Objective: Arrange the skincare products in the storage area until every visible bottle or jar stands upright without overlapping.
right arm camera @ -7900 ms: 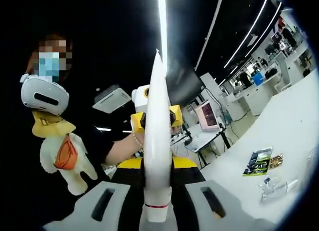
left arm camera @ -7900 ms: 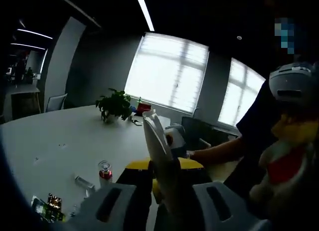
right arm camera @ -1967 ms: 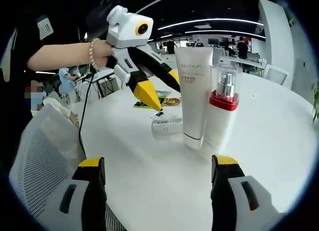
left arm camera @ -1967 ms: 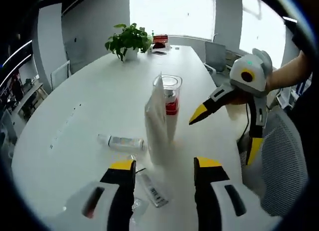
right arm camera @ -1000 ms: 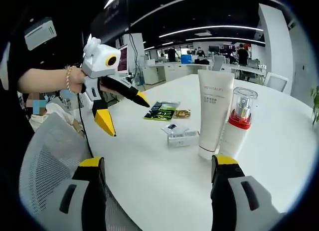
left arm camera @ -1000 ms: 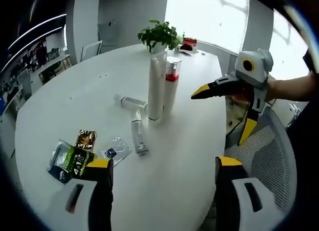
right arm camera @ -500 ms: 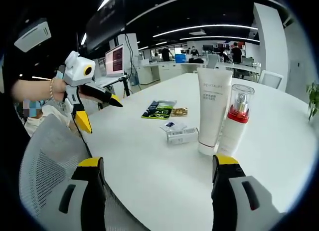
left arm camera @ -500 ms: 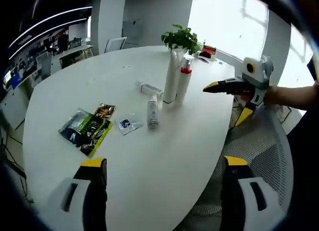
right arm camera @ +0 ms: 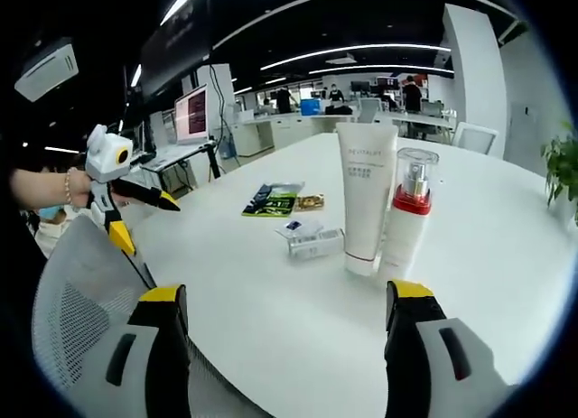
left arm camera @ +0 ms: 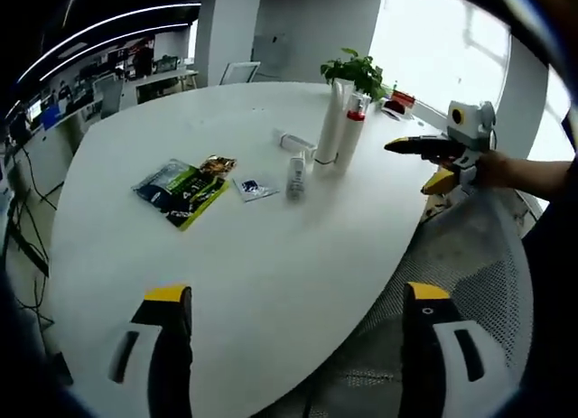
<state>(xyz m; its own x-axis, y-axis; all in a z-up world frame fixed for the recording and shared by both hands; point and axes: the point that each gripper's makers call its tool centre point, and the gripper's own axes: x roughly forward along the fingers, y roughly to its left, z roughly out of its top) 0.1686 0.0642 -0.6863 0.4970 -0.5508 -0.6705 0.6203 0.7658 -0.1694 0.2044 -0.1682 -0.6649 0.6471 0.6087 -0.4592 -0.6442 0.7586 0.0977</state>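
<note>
Skincare tube [right arm camera: 365, 198] stands untouched; both claws gape wide, holding nothing

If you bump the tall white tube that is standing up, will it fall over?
Probably yes. The white tube is tall and stands on a small cap, so a nudge near its top would likely tip it. The pump bottle stands right beside it, so it might get knocked too. The tube looks like soft plastic, so it should not break on the table.
</note>
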